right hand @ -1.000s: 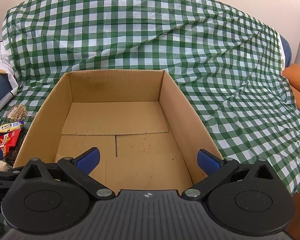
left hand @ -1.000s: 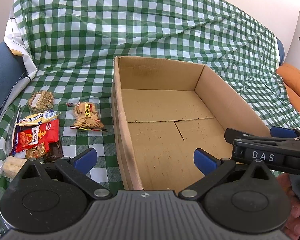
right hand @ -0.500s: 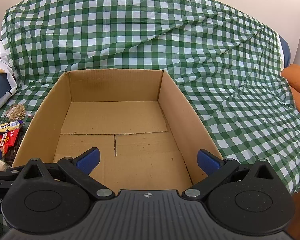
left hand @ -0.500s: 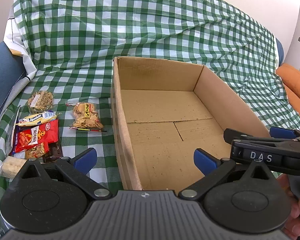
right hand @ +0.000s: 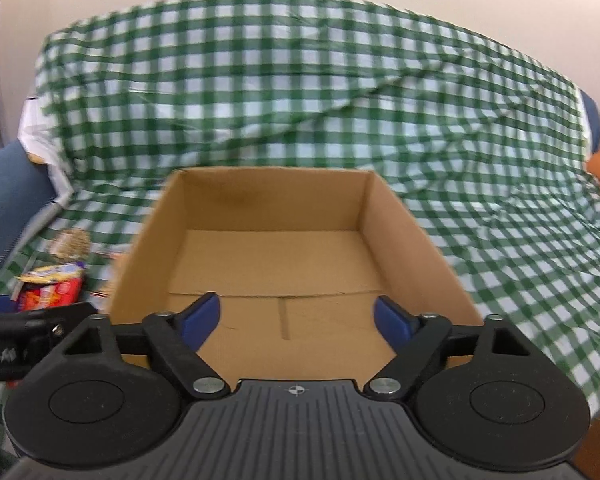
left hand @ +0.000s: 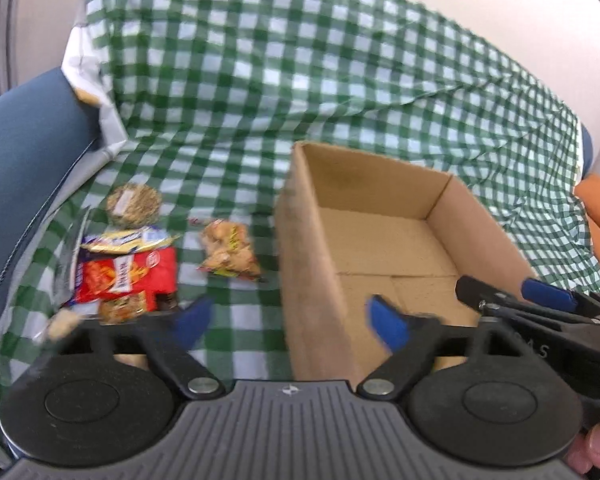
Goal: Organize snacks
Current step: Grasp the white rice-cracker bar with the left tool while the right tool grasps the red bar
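A: Largest first: green checked cloth [left hand: 284, 92] draped across the whole upper frame of the left wrist view, running down to the lower left. On it, right of centre, open cardboard box [left hand: 384, 240], nothing inside, left wall edge-on near the middle.

B: Same box [right hand: 284, 248] centred in the right wrist view, bare floor, flaps meeting in a seam. Good landing zone anywhere in there.

A: Snacks all left of the box, well apart from its wall. Red packet [left hand: 126, 274] at lower left, overlapped at the top by a yellow-and-white wrapper [left hand: 126, 239]; above those a round grain cake [left hand: 133, 203]; nearer the box, alone, a clear bag of crackers [left hand: 230, 254]. Small pale piece [left hand: 62, 326] at far lower left, too blurred to name.

B: Grippers?

A: Left gripper [left hand: 290, 322] at bottom centre, jaws just been closing, nothing between the blue pads, still partly spread, straddling the box's left wall in the picture. Right gripper [right hand: 298, 318] likewise just been closing, half wide, empty, over the box's near edge.

B: Step in hand, by the look of it: reaching for a first snack. Best to swing the left one toward the lower left, clear of the box wall. Take the lone cracker bag first; nothing on top of it. Pinch a sealed edge rather than the middle, to spare the crackers. Spread wider before descending. Keep the right one clear of the drop path.
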Demonstrator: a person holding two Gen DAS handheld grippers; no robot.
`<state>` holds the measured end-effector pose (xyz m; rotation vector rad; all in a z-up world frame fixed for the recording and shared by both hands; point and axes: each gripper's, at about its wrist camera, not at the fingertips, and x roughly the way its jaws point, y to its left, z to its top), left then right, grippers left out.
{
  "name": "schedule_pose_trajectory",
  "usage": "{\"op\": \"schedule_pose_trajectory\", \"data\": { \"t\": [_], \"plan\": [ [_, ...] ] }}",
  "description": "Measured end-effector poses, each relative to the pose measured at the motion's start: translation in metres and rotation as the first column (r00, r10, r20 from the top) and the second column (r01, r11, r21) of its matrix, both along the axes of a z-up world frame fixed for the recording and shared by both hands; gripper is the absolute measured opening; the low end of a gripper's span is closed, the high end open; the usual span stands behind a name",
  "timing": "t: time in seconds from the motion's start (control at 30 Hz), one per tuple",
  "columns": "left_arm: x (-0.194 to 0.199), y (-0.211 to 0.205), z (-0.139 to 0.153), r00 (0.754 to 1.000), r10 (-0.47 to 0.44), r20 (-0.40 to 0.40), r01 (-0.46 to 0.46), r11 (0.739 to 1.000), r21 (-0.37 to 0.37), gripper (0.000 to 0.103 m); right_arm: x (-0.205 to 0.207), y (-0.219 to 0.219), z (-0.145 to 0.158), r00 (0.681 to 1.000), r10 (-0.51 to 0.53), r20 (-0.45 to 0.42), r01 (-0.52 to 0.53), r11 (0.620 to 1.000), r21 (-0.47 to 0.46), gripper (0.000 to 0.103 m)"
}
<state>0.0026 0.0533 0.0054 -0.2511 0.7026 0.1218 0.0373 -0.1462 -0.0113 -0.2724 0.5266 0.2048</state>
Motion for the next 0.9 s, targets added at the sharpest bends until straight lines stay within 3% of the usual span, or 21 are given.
{"op": "schedule_pose_trajectory", "data": {
  "t": [0.03, 0.1, 0.17, 0.27, 0.37, 0.43, 0.5, 0.57, 0.67, 0.77, 0.9],
  "plan": [
    [0.003, 0.009, 0.002, 1.000, -0.013, -0.027, 0.013, 1.000, -0.018, 0.039, -0.002, 0.005, 0.000, 1.000, 0.018, 0.001, -0.018, 1.000, 0.004, 0.074],
    [0.010, 0.027, 0.014, 0.996, -0.075, -0.048, 0.074, 0.997, -0.012, 0.020, -0.007, 0.018, 0.000, 0.998, 0.059, 0.003, -0.059, 0.998, 0.016, 0.068],
    [0.020, 0.039, 0.026, 0.980, -0.183, -0.080, 0.190, 0.979, 0.078, 0.020, -0.013, 0.030, 0.001, 0.994, 0.112, 0.005, -0.113, 0.993, 0.030, 0.061],
    [0.034, 0.056, 0.028, 0.923, -0.337, -0.188, 0.372, 0.907, 0.200, 0.023, -0.024, 0.053, -0.002, 0.978, 0.208, -0.005, -0.208, 0.978, 0.028, 0.059],
    [0.038, 0.072, 0.004, 0.850, -0.437, -0.296, 0.512, 0.816, 0.268, 0.038, -0.036, 0.074, -0.006, 0.952, 0.306, -0.014, -0.305, 0.952, 0.017, 0.059],
    [0.037, 0.081, -0.019, 0.818, -0.460, -0.346, 0.559, 0.777, 0.288, 0.046, -0.045, 0.087, -0.010, 0.930, 0.367, -0.027, -0.367, 0.930, 0.008, 0.059],
    [0.035, 0.091, -0.039, 0.817, -0.456, -0.354, 0.557, 0.783, 0.278, 0.055, -0.050, 0.097, -0.013, 0.911, 0.412, -0.039, -0.412, 0.911, 0.002, 0.059],
    [0.036, 0.102, -0.057, 0.793, -0.447, -0.414, 0.563, 0.797, 0.219, 0.056, -0.053, 0.106, -0.016, 0.892, 0.449, -0.059, -0.450, 0.893, 0.003, 0.060],
    [0.036, 0.110, -0.065, 0.798, -0.449, -0.401, 0.556, 0.806, 0.205, 0.071, -0.058, 0.121, -0.026, 0.857, 0.505, -0.108, -0.507, 0.862, 0.004, 0.061],
    [0.048, 0.120, -0.078, 0.786, -0.402, -0.470, 0.531, 0.828, 0.181, 0.071, -0.062, 0.134, -0.043, 0.820, 0.552, -0.154, -0.559, 0.829, -0.001, 0.064],
    [0.052, 0.129, -0.081, 0.787, -0.391, -0.477, 0.524, 0.832, 0.183, 0.072, -0.054, 0.141, -0.077, 0.818, 0.532, -0.216, -0.550, 0.835, -0.026, 0.065]
  ]
}}
